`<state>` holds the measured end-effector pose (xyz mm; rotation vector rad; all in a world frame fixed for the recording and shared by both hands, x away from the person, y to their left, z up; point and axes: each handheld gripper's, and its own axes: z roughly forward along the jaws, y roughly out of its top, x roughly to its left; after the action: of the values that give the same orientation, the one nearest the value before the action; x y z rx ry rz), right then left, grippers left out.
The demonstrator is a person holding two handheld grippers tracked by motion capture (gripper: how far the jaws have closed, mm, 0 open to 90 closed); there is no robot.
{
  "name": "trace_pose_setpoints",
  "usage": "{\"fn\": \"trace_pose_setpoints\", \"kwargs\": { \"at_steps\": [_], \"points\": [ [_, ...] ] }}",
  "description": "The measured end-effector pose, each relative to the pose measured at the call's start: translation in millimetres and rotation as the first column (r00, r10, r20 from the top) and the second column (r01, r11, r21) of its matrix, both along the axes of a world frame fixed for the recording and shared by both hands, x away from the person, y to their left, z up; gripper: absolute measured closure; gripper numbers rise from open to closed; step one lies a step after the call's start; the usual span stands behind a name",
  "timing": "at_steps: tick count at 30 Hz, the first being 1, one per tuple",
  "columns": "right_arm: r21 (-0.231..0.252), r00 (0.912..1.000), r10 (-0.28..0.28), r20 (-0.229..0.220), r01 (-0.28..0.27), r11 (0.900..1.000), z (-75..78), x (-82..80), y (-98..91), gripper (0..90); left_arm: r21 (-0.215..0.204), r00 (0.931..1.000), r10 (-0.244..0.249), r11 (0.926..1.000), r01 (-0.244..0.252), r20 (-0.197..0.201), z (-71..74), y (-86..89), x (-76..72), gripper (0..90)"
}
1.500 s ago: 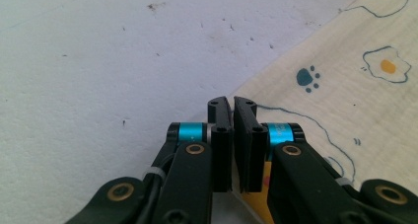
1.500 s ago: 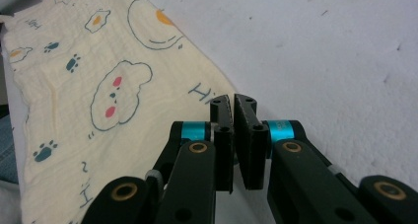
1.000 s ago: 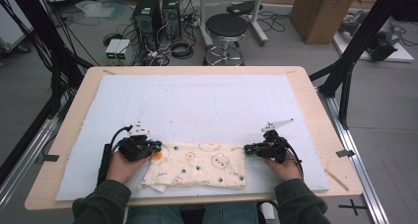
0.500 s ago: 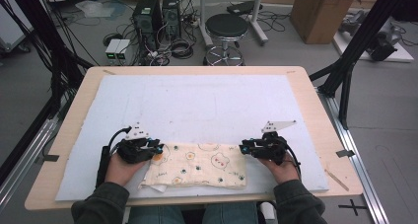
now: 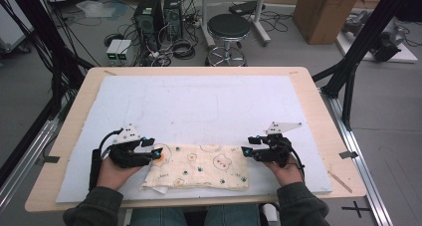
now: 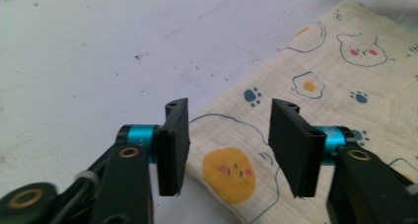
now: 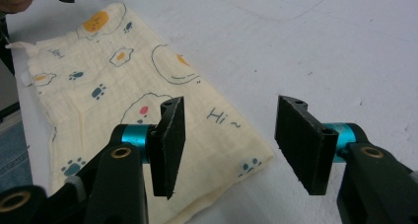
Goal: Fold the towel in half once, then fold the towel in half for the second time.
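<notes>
Folded cloth (image 5: 196,166) lay flat at the desk's (image 5: 318,101) 6 o'clock edge: soft, light, limp, likely to sag, so best pinched at corners. Both grippers had just been opening; left gripper (image 6: 229,140) spread over its 9 o'clock corner, right gripper (image 7: 236,145) spread at 3 o'clock, nothing pinched. Layer count probably 2.
</notes>
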<state>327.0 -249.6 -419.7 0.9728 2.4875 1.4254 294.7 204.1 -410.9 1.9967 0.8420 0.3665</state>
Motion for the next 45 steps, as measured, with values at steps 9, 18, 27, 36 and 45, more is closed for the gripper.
{"fn": "trace_pose_setpoints", "kwargs": {
  "at_steps": [9,18,27,36,45],
  "points": [
    [-0.029,0.9995,0.006,0.032,-0.005,0.9996,2.8,-3.1,2.3,39.1,-0.032,0.9999,-0.010,0.9994,0.010,-0.007,1.7,6.7,-3.8,43.2],
    [-0.025,0.9990,-0.002,0.045,0.003,0.9997,6.2,-3.6,2.8,38.8,-0.030,1.0000,0.004,0.9995,-0.004,0.005,1.4,7.4,-3.5,42.4],
    [-0.046,0.9988,-0.006,0.048,0.008,0.9989,5.2,-1.9,2.8,39.0,-0.016,0.9999,0.014,0.9998,-0.013,0.002,-0.7,7.7,0.9,42.5],
    [-0.058,0.9991,-0.030,0.031,0.031,0.9978,2.4,7.9,2.2,41.1,0.005,0.9991,0.043,0.9991,-0.043,-0.004,-4.6,7.1,9.5,42.6],
    [-0.057,0.9991,-0.039,-0.017,0.038,0.9977,-5.2,26.4,-0.3,48.3,0.032,0.9982,0.059,0.9978,-0.059,-0.013,-9.4,2.4,21.2,47.8]
  ]
}}
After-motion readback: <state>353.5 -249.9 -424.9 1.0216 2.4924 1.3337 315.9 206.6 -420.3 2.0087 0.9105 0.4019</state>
